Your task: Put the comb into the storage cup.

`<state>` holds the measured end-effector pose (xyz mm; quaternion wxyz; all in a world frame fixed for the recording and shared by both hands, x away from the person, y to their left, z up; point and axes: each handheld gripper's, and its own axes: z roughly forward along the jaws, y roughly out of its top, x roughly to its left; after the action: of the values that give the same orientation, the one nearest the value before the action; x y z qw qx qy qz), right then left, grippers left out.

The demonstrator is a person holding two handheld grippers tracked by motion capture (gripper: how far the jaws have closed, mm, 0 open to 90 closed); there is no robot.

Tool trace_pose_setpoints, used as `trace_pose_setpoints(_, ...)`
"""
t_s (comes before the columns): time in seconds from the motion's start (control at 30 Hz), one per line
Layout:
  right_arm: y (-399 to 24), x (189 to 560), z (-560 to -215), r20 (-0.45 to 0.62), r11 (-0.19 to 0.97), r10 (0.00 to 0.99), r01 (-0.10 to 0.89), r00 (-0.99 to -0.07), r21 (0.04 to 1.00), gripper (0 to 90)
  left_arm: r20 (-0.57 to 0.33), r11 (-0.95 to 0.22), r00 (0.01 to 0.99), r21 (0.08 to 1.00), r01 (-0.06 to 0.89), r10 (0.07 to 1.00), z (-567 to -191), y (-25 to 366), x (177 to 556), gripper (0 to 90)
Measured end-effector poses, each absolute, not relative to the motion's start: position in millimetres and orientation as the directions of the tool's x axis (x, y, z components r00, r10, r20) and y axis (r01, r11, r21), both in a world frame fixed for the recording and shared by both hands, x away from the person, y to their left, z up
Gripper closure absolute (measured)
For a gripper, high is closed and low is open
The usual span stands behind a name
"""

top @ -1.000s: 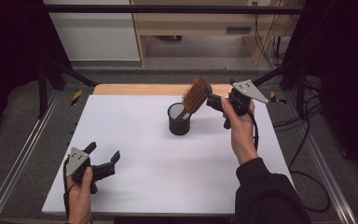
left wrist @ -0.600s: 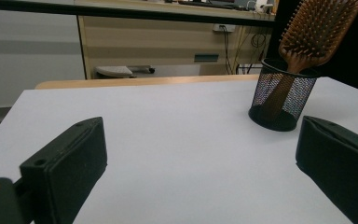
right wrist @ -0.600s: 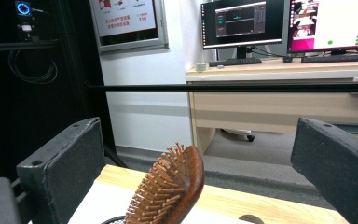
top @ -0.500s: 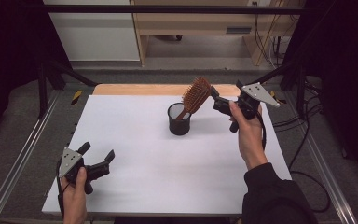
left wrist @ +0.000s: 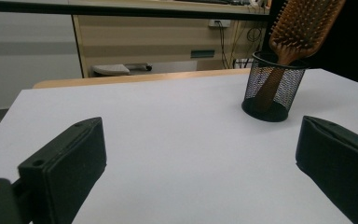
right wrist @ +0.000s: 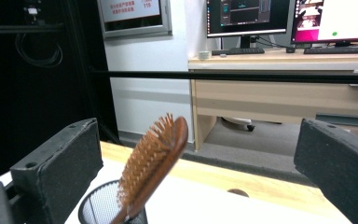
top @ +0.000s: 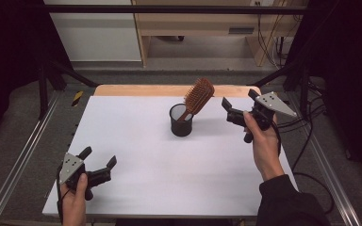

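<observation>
Though tilted, wooden hairbrush (top: 199,96) bristly.

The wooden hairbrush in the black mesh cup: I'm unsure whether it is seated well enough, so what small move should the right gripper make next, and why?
Probably ease the right gripper clear and leave it. The wooden paddle hairbrush stands handle-down in the black mesh cup, leaning on the rim with its head well above it. The right gripper's fingers are spread wide, holding nothing, beside the brush. The left gripper is open too, near the white table's front corner.
</observation>
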<state>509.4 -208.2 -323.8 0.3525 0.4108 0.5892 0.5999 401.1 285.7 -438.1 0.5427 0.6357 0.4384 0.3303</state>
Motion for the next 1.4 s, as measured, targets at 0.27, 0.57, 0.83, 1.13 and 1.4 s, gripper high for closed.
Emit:
trace_pose_setpoints(0.27,-224.9,490.1,-336.3,0.092,-0.067,0.909,0.076,-0.406,0.995,3.6,-0.049,-0.028,0.390,0.981,0.191,0.919,-435.2,294.7,391.7,1.6)
trace_pose_setpoints(0.57,-243.1,475.8,-343.6,0.100,-0.072,0.915,0.085,-0.391,0.994,4.7,-0.055,-0.013,0.366,0.983,0.183,0.929,-434.1,301.8,386.6,1.7)
trace_pose_setpoints(0.83,-256.0,467.2,-357.2,0.098,-0.060,0.916,0.110,-0.388,0.992,5.5,-0.044,-0.024,0.367,0.983,0.179,0.929,-434.6,301.2,386.8,1.8)
trace_pose_setpoints(1.13,-269.7,457.5,-362.3,0.093,-0.050,0.919,0.121,-0.384,0.991,5.9,-0.034,-0.030,0.349,0.984,0.175,0.937,-435.0,301.9,386.8,2.4)
trace_pose_setpoints(1.4,-278.1,449.0,-372.0,0.092,-0.042,0.912,0.133,-0.400,0.990,6.7,-0.021,-0.036,0.325,0.985,0.167,0.945,-435.4,302.7,386.5,3.3)
